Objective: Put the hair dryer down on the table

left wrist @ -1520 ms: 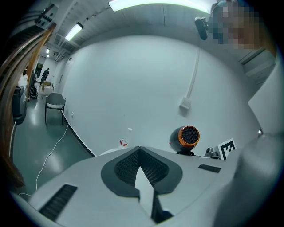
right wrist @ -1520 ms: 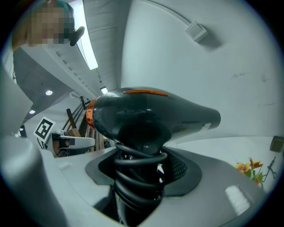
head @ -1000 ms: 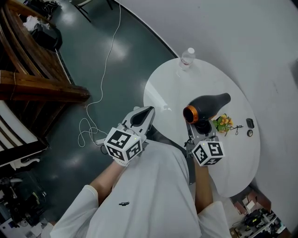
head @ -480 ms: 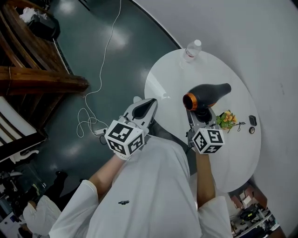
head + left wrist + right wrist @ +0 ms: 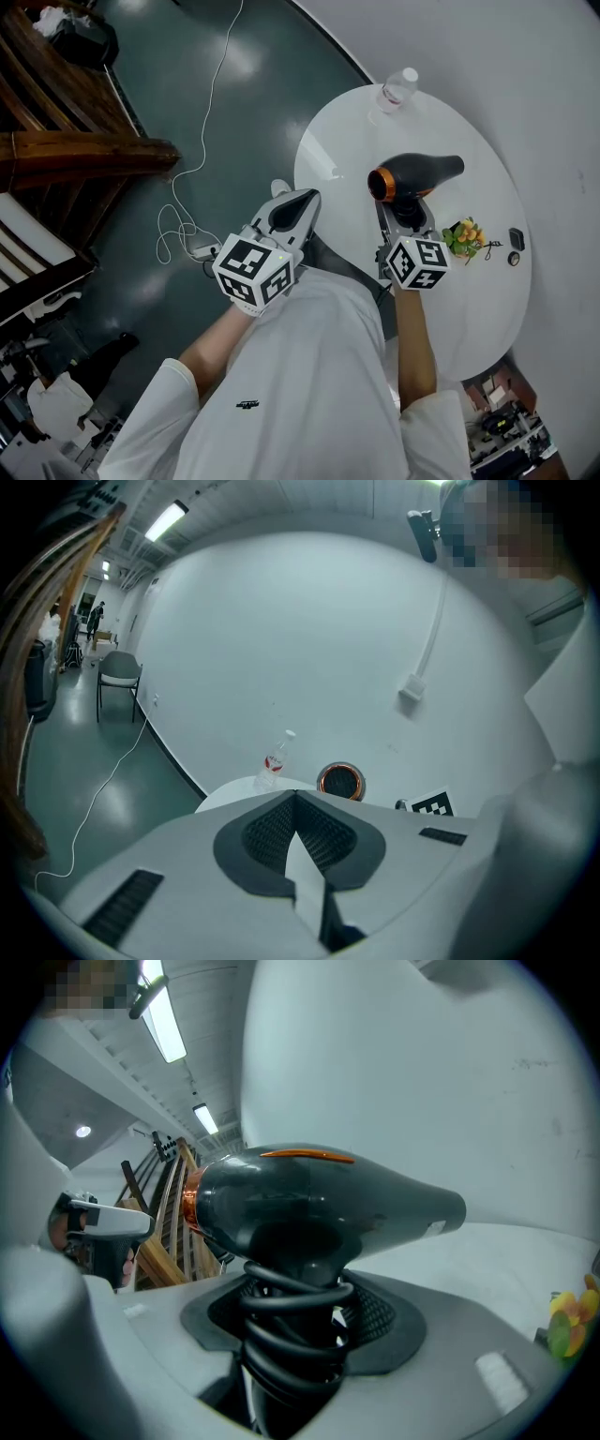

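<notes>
Head view: a person in a white shirt [image 5: 300, 394] stands at a round white table [image 5: 469, 300], holding a gripper in each hand.
Hair dryer: the black hair dryer with an orange ring at its rear [image 5: 417, 173] is held over the table. Its barrel is level and its narrow nozzle points towards the pale wall. It is not lying on the table top.
Right gripper: the right gripper [image 5: 405, 214] has its fingers clenched on the dryer's handle from below. In the right gripper view [image 5: 295, 1312] a coiled black cord [image 5: 286, 1335] is wound round that handle, right between the fingers.
Left gripper: the left gripper [image 5: 298, 199] is just off the table's near edge, above the floor. Its fingers are pressed together with nothing between them, as the left gripper view [image 5: 295, 801] shows plainly.
Also on the table: a clear plastic water bottle [image 5: 398, 91] stands at the far rim, and a small bunch of orange and green flowers [image 5: 466, 235] lies near the dryer but apart from it.
Floor: a thin white cable [image 5: 202, 141] trails across the dark green floor [image 5: 244, 112], with brown wooden rails [image 5: 75, 155] off to the side.
</notes>
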`<state>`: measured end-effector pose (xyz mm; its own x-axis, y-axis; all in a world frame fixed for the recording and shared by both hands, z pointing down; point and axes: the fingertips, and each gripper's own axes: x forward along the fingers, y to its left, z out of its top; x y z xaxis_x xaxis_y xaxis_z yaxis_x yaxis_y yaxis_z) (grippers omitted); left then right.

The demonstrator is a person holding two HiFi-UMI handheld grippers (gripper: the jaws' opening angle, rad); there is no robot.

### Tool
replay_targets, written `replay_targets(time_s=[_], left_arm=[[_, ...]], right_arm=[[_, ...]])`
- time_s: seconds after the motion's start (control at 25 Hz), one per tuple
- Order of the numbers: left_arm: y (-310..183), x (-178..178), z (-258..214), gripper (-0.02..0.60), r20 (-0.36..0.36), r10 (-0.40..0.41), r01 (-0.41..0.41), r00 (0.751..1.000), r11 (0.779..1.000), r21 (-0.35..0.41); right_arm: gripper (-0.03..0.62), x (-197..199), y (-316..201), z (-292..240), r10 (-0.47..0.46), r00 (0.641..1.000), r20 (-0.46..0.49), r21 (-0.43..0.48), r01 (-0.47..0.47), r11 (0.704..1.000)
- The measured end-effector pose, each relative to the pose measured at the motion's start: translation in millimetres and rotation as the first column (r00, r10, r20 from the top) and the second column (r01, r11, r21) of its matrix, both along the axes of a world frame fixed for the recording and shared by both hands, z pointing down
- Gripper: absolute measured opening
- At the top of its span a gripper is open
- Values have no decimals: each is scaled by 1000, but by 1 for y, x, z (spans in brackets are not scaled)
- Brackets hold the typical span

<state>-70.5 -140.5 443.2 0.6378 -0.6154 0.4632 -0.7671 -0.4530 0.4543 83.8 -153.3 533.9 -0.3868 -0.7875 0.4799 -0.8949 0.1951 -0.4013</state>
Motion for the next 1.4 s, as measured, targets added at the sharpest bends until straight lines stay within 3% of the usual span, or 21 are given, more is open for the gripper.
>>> replay_targets(time_s=[0.72, 1.4], left_arm=[[-32, -1, 27, 8, 24, 21, -19, 999, 998, -66], [-64, -5, 54, 9, 44, 36, -31, 998, 991, -128]], right_arm=[[275, -6, -38, 75, 19, 998, -54, -126, -26, 992], [275, -13, -57, 136, 23, 995, -98, -253, -47, 966]])
